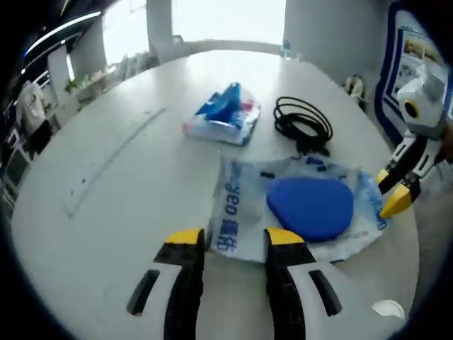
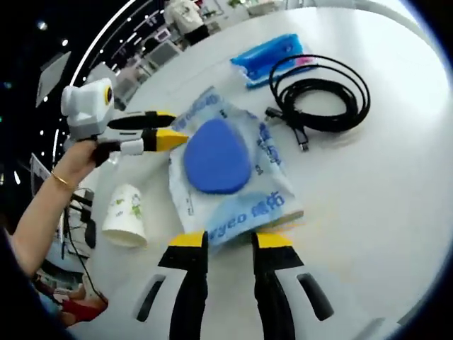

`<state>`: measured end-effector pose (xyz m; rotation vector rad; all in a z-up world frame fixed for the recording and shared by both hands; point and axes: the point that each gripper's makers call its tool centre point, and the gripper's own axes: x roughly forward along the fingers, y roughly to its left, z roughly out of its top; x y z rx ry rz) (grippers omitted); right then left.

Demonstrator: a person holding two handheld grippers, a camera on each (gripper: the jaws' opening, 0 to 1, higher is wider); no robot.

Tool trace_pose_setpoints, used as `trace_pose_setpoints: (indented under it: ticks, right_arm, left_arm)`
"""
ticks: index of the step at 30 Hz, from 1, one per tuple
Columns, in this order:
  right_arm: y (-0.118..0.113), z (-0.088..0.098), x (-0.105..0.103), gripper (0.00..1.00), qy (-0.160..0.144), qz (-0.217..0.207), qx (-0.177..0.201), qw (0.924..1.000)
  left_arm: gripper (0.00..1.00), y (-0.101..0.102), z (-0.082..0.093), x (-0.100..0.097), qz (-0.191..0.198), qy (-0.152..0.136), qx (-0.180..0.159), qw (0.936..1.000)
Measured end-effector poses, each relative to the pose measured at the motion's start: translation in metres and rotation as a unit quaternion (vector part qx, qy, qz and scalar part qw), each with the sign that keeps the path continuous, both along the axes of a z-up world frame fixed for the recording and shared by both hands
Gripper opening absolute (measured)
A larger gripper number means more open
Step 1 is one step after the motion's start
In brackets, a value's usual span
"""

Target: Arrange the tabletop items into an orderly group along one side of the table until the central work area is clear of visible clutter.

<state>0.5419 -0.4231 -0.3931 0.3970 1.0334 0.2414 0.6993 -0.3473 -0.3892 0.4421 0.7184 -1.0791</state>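
A wet-wipes packet (image 1: 297, 202) (image 2: 226, 170), white and blue with a round blue lid, lies flat on the white table (image 1: 106, 212). My left gripper (image 1: 234, 237) stands open, and the packet's near edge lies between its yellow tips. My right gripper (image 2: 231, 241) is open too, straddling the opposite edge of the same packet. The right gripper (image 1: 391, 191) enters the left gripper view from the right, at the packet's far corner. The left gripper (image 2: 173, 129) comes in at the left of the right gripper view. Beyond the packet are a blue tissue pack (image 1: 223, 113) (image 2: 272, 57) and a coiled black cable (image 1: 303, 124) (image 2: 322, 92).
A white paper cup (image 2: 126, 212) lies on its side next to the packet, near the table edge. A person's hand (image 2: 71, 166) holds the left gripper. Chairs and office furniture stand past the table's far rim (image 1: 42, 120). The table's left half is bare.
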Motion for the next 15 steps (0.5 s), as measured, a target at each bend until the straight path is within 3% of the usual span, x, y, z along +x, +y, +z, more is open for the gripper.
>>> trace_pose_setpoints:
  ticks: [2,8,15]
  right_arm:
    - [0.0009,0.0004,-0.0005,0.23,-0.003,0.006,-0.007,1.0]
    - [-0.0016,-0.0017,0.0018,0.18,-0.004,0.008,-0.013,0.9999]
    - [-0.0004,-0.0027,0.0031,0.1,0.007,-0.005,0.01,0.9999]
  left_arm:
    - [0.22,0.0014,0.0003,0.0029,0.002,-0.011,0.003,0.9999]
    - [0.18,0.0032,-0.0001,0.0019,0.012,-0.006,0.013,0.9998]
    - [0.07,0.0069,0.0022,0.0064,0.029,-0.008,0.011,0.9995]
